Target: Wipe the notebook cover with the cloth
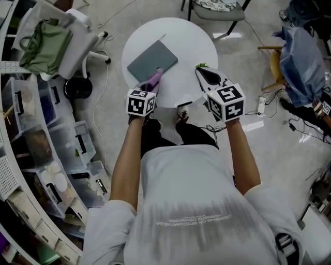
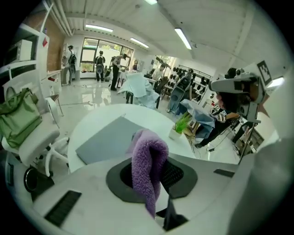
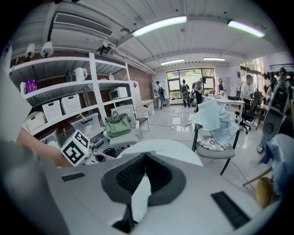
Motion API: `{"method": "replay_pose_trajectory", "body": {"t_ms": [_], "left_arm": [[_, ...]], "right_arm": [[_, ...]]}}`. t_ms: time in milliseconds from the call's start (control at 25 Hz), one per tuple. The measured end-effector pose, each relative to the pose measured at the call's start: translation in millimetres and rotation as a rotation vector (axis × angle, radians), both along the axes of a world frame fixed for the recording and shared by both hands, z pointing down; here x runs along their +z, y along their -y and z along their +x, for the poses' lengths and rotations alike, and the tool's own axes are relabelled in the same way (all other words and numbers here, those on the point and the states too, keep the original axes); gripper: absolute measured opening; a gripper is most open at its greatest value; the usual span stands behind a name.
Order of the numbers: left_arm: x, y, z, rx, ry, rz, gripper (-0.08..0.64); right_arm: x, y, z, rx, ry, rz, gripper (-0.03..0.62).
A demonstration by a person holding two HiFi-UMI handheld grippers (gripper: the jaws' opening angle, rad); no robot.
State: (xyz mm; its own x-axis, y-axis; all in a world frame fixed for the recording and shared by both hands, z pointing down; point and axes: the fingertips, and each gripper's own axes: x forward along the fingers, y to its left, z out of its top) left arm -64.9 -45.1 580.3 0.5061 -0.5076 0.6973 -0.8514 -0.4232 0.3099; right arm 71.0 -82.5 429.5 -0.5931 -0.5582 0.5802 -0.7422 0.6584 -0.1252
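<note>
A grey notebook (image 1: 152,59) lies closed on the round white table (image 1: 191,41), towards its left side. My left gripper (image 1: 155,78) hovers at the notebook's near corner, shut on a purple fluffy cloth (image 1: 153,80). In the left gripper view the cloth (image 2: 149,167) hangs folded between the jaws, with the notebook (image 2: 108,137) just beyond. My right gripper (image 1: 200,68) is over the table's right part, away from the notebook. Its jaws meet at the tips with nothing held (image 3: 144,158).
A small potted plant (image 1: 201,65) stands on the table by the right gripper's tip. A white chair with a green bag (image 1: 46,46) is at the left, above storage bins (image 1: 46,150). Another chair (image 1: 217,10) is beyond the table. Cables (image 1: 274,111) lie on the floor at right.
</note>
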Motion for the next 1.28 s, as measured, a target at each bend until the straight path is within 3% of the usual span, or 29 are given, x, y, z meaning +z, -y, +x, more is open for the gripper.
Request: {"method": "replay_pose_trajectory", "body": {"t_ms": [160, 360, 720, 1040, 1280], "left_arm": [[-67.7, 27.8, -27.3, -0.039, -0.005, 0.142, 0.049], [-155.8, 57.4, -57.4, -0.061, -0.004, 0.333, 0.049], [-298.7, 87.9, -126.4, -0.056, 0.091, 0.637, 0.049], [-398.4, 100.3, -161.5, -0.057, 0.138, 0.842, 0.049], [-436.9, 102.1, -167.9, -0.041, 0.149, 0.923, 0.049]], "right_arm": [[-41.6, 18.9, -4.8, 0.011, 0.006, 0.085, 0.003], [-112.2, 37.7, -18.3, 0.015, 0.001, 0.270, 0.003], [-209.2, 56.5, -59.2, 0.011, -0.033, 0.496, 0.003], [-283.1, 62.7, -99.8, -0.015, 0.026, 0.652, 0.002], [-310.1, 72.9, -118.0, -0.038, 0.035, 0.704, 0.002]]}}
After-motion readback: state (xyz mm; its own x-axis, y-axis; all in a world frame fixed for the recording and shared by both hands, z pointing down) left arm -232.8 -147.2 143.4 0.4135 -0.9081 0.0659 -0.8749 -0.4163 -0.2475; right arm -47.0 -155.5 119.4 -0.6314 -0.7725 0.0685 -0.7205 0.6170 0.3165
